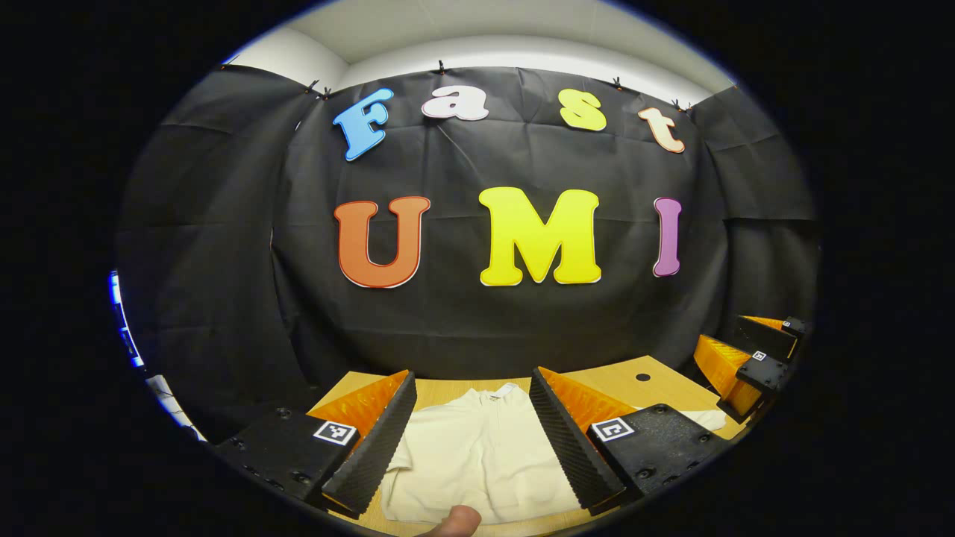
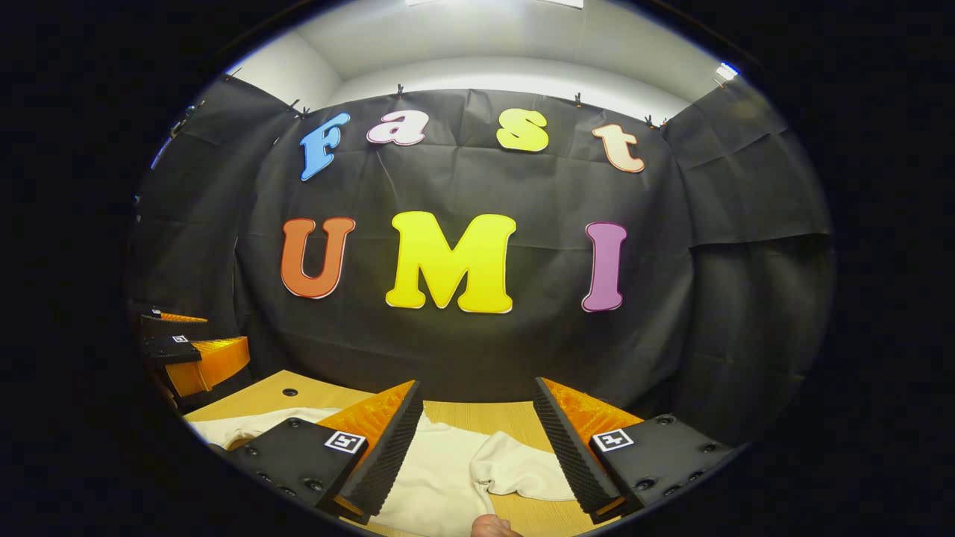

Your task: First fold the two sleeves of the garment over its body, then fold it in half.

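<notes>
Hovering above the near edge of the worktop (image 1: 656,388), the left claw (image 1: 473,429) stands wide, holding nothing, the cream garment (image 1: 477,455) lying flat below between its fingers. The right claw (image 2: 476,440) is likewise spread wide and empty, over a sleeve (image 2: 515,466) lying loose beside the garment's body. In the left gripper view, the right claw shows over the worktop's right edge.
</notes>
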